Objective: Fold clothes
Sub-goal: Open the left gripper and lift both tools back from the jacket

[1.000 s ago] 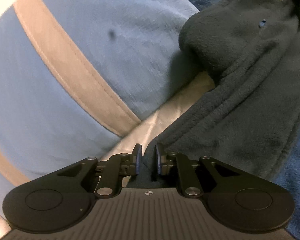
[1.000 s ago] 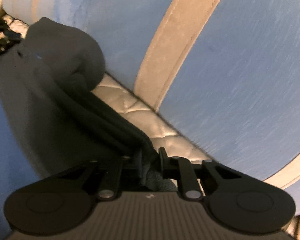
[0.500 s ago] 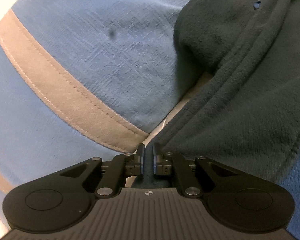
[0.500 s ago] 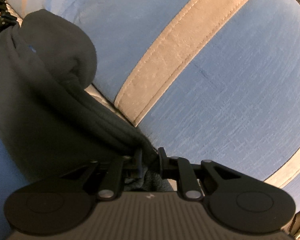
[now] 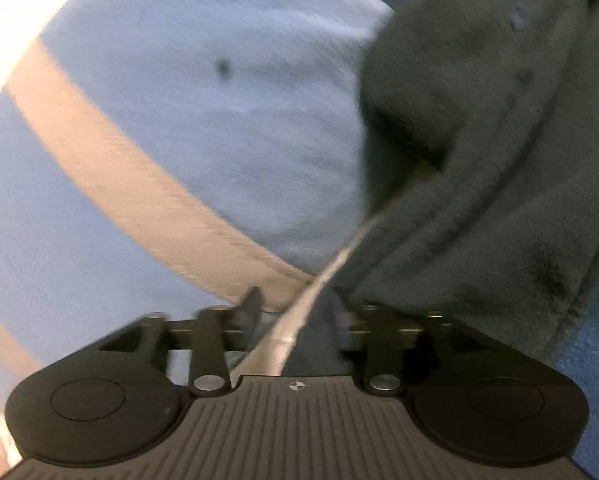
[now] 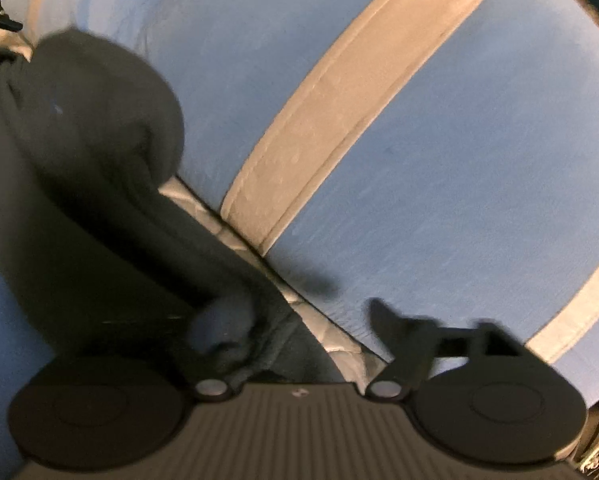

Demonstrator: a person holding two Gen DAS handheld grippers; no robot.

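The left gripper (image 5: 297, 312) has just been opening: its two black fingers stand moderately apart, and the pads press on nothing. Between them shows a pale strip of the quilted surface (image 5: 319, 284) and, toward the right finger, the edge of the dark fleece garment (image 5: 499, 160), which lies loose there rather than pinched. The right gripper (image 6: 283, 320) has also just been opening and stands wide; its right finger (image 6: 395, 328) is clear and blurred, while the left one is lost in shadow against the dark cloth (so its exact place cannot be told). A bunched hem of the fleece sits between the jaws, close to the gripper body, with nothing clamping it.

No container shows in either view, and no brand or readable writing, only a small cross-mark on each gripper's ribbed grey body.

The fleece is thick, soft and napped, dark charcoal to green-grey, lying in rounded folds with a bulging rolled end further out; a small light fleck shows on it in both views. It rests on the pale quilted surface, which has stitched diamond seams and a slight sheen. Just beyond it, touching or nearly so, lies a light blue cushion (image 6: 459, 160) of finely woven cloth crossed by a broad beige band (image 6: 339, 100) with stitched edges. In the left wrist view a small dark spot (image 5: 222, 67) marks the blue fabric.
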